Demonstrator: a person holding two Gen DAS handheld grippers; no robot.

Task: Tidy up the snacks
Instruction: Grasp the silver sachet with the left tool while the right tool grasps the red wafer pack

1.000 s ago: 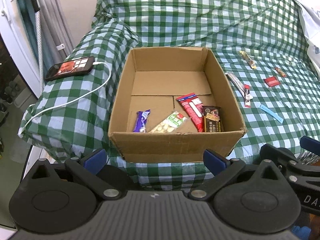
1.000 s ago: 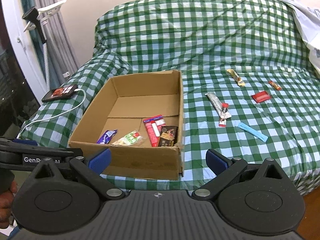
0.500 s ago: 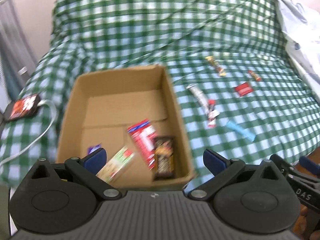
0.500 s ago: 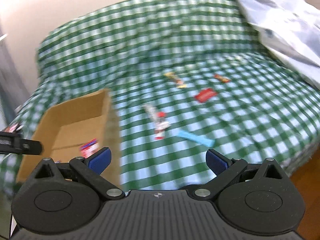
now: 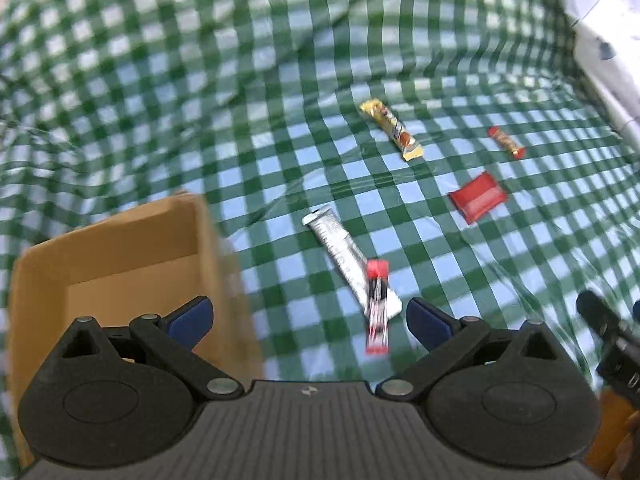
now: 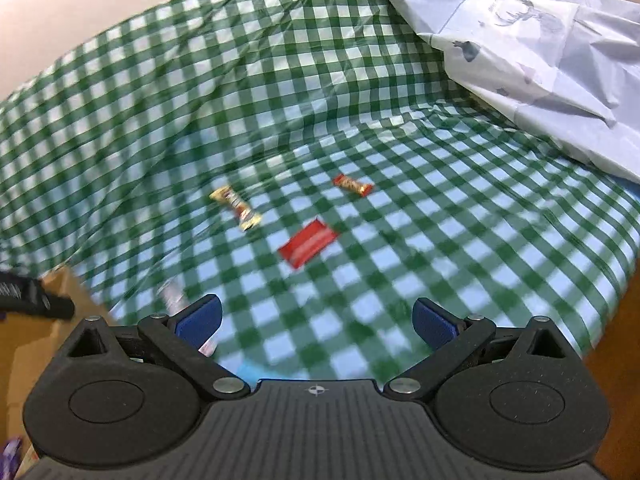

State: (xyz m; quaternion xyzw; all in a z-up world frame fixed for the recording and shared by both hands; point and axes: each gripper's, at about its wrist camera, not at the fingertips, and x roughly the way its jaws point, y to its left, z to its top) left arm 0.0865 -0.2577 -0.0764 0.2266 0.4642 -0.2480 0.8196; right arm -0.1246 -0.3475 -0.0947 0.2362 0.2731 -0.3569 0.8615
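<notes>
Snacks: silver foil bar (image 5: 339, 247), red-capped sachet (image 5: 377, 312), flat red packet (image 6: 307, 243) loose on green-checked cover (image 6: 440, 248), awaiting pickup.
Box: brown cardboard box (image 5: 120, 240), left, ready for drops.
Left claw (image 5: 307, 320): wide open, empty, hovering by sachet.
Right claw (image 6: 316, 320): wide open, empty.

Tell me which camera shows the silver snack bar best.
The left wrist view: the silver bar lies whole on the checked cloth, with a red-tipped stick across its near end. The right wrist view shows only a blurred end of it behind the right gripper's left finger.
</notes>
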